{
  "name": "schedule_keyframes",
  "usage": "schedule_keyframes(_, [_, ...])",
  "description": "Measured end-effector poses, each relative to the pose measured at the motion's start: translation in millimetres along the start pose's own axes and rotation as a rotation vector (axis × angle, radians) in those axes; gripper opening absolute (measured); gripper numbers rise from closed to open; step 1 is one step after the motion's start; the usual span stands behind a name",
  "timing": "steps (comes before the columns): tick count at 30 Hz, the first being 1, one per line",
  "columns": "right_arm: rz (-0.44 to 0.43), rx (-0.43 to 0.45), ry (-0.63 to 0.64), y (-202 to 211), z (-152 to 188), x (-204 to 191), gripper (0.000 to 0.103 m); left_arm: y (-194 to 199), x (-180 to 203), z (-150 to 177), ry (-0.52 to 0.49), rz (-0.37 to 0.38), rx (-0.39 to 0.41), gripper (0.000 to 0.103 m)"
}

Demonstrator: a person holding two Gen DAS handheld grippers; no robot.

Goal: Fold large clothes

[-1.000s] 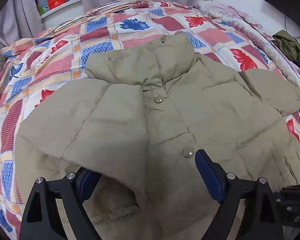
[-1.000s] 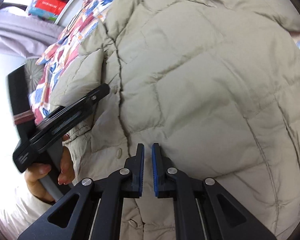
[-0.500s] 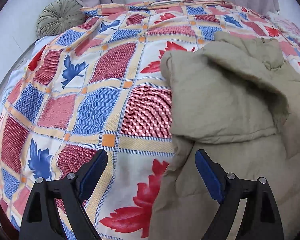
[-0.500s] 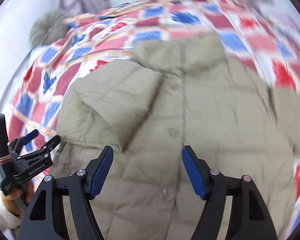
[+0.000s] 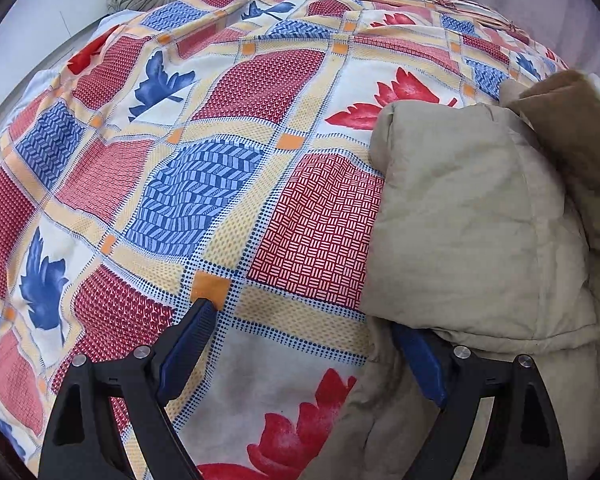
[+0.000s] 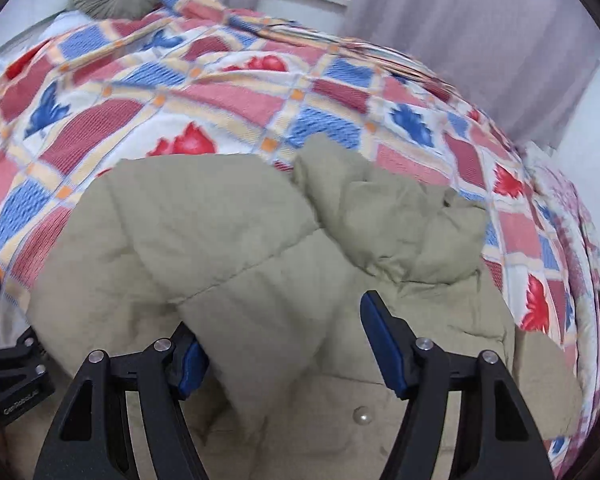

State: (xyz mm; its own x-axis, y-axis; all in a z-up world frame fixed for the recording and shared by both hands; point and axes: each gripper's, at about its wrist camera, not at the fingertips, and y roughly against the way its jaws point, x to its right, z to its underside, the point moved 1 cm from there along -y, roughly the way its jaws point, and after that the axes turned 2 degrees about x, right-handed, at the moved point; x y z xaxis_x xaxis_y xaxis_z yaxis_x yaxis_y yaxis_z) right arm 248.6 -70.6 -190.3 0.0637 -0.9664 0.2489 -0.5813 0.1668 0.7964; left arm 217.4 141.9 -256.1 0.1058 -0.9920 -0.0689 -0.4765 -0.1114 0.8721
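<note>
While the khaki puffer jacket point(image 6: 260, 280) lies front-up on the patchwork quilt point(image 5: 220, 184), toward the bed's right edge as the left camera sees it, its left sleeve point(image 5: 472, 240) is already folded in across the chest; both grippers are wide open and holding nothing. The left gripper point(image 5: 300, 344) straddles the jacket's side edge, one pad on bare quilt, the other tucked under the sleeve fold; the right gripper point(image 6: 284, 344) hovers over the chest near a snap button point(image 6: 362, 415). I'd pinch the side seam low, catching both layers; puffy fill slips otherwise. Only readable writing: "GenRobot.AI", I think, on the left gripper's body in the right view.
</note>
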Motion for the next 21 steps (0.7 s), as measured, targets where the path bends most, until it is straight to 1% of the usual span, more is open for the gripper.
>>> schedule_keyframes(3, [0.021, -0.036, -0.226, -6.8, 15.8, 57.8, 0.072, -3.3, -1.1, 0.5, 0.019, 0.005, -0.006, 0.09])
schedule_keyframes(6, [-0.061, -0.106, -0.451, -19.5, 46.3, 107.0, 0.072, -3.6, -1.0, 2.3, 0.016, 0.008, -0.013, 0.09])
schedule_keyframes(9, [-0.166, -0.179, -0.673, -34.3, 82.7, 145.7, 0.072, 4.2, -1.2, 1.0, -0.035, 0.005, -0.027, 0.09])
schedule_keyframes(10, [-0.185, -0.185, -0.758, -34.7, 95.1, 159.3, 0.073, 8.8, -2.8, 1.5, -0.06, 0.008, -0.037, 0.09])
schedule_keyframes(12, [-0.212, -0.171, -0.901, -29.8, 113.9, 183.5, 0.074, 19.9, -8.8, 5.0, -0.113, 0.03, -0.06, 0.09])
schedule_keyframes(13, [-0.227, -0.164, -0.958, -26.0, 121.9, 195.8, 0.074, 28.1, -12.1, 7.6, -0.139, 0.034, -0.065, 0.09])
schedule_keyframes(15, [-0.217, -0.154, -1.007, -15.1, 131.8, 211.8, 0.074, 46.9, -20.1, 7.6, -0.156, 0.041, -0.043, 0.089])
schedule_keyframes(16, [-0.202, -0.154, -1.014, -8.6, 135.4, 217.8, 0.074, 56.1, -23.3, 3.7, -0.148, 0.059, -0.026, 0.085])
schedule_keyframes(17, [-0.198, -0.154, -1.014, -2.9, 137.3, 222.1, 0.069, 62.6, -24.4, -1.4, -0.137, 0.074, -0.012, 0.07])
schedule_keyframes(18, [-0.206, -0.152, -1.007, 1.3, 136.9, 224.4, 0.059, 65.8, -22.7, -9.8, -0.128, 0.089, -0.004, 0.066])
schedule_keyframes(19, [-0.224, -0.15, -0.983, 4.5, 133.6, 224.3, 0.032, 66.0, -18.5, -19.8, -0.116, 0.107, 0.002, 0.064])
schedule_keyframes(20, [-0.246, -0.151, -0.952, 5.8, 129.6, 222.3, 0.027, 65.0, -12.9, -29.2, -0.101, 0.136, 0.011, 0.059])
schedule_keyframes(21, [-0.277, -0.146, -0.911, 6.3, 123.0, 218.5, 0.026, 62.1, -3.3, -40.6, -0.088, 0.176, 0.025, 0.051])
